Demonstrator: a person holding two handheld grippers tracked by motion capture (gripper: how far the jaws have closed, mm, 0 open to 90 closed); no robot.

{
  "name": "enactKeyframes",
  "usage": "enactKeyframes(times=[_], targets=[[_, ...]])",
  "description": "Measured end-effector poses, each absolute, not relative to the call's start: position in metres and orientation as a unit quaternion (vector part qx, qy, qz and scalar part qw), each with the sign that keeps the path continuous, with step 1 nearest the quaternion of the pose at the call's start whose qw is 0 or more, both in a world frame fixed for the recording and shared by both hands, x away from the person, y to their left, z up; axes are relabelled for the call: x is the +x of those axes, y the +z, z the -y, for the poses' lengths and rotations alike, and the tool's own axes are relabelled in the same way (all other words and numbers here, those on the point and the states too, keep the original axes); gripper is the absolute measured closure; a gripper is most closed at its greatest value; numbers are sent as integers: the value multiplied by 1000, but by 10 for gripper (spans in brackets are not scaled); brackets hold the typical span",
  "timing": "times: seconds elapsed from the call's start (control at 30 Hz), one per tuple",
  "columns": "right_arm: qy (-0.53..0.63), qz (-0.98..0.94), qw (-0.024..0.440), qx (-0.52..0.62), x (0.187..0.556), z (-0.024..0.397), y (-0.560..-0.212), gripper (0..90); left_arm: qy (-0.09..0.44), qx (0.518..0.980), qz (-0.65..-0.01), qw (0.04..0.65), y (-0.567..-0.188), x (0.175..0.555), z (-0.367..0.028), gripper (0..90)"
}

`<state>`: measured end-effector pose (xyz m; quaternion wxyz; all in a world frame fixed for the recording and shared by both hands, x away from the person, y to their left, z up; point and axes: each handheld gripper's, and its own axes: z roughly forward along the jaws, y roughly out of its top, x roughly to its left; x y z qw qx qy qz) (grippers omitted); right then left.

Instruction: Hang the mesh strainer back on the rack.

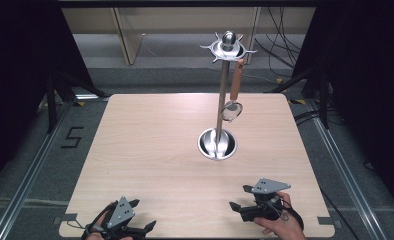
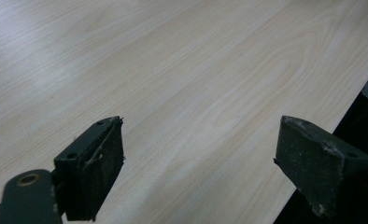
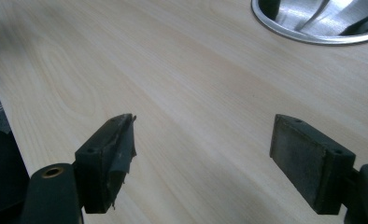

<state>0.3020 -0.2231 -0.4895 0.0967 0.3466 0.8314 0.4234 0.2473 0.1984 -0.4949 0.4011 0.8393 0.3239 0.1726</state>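
Nothing begun, I'd say: both the left gripper [image 1: 144, 229] and right gripper [image 1: 239, 197] rest wide open, empty, at the table's [image 1: 150, 150] near edge, the utensil stand [image 1: 218, 144] a forward reach away.

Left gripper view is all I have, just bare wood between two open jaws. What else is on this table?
Observer: A metal utensil stand with a round dish base sits on the table, right of centre in the high view.
Operator: Anything hanging on it?
Observer: One utensil with a brown handle hangs from the top ring, its round metal head well above the base.
Operator: Where is the other gripper?
Observer: The right gripper is near the front edge, held in the person's right hand, jaws apart and nothing between them.
Operator: Does it see the stand?
Observer: Yes, the rim of the base shows at the top of the right gripper view.
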Motion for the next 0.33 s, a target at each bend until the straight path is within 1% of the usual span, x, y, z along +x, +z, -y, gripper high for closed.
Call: enactKeyframes(times=[0.13, 0.2, 0.23, 0.27, 0.33], targets=[[422, -832, 97, 347, 302, 223, -490, 232, 173, 840, -323, 400, -495, 247, -198, 147], [422, -832, 97, 348, 303, 223, -490, 233, 180, 844, -310, 399, -494, 249, -199, 148], [423, -831, 97, 347, 303, 223, -490, 233, 181, 843, -311, 400, -494, 249, -199, 147], [424, -831, 97, 347, 303, 224, -490, 233, 174, 838, -325, 401, -495, 247, -198, 148], [425, -831, 100, 345, 303, 224, -490, 233, 173, 839, -323, 402, -495, 248, -198, 148]])
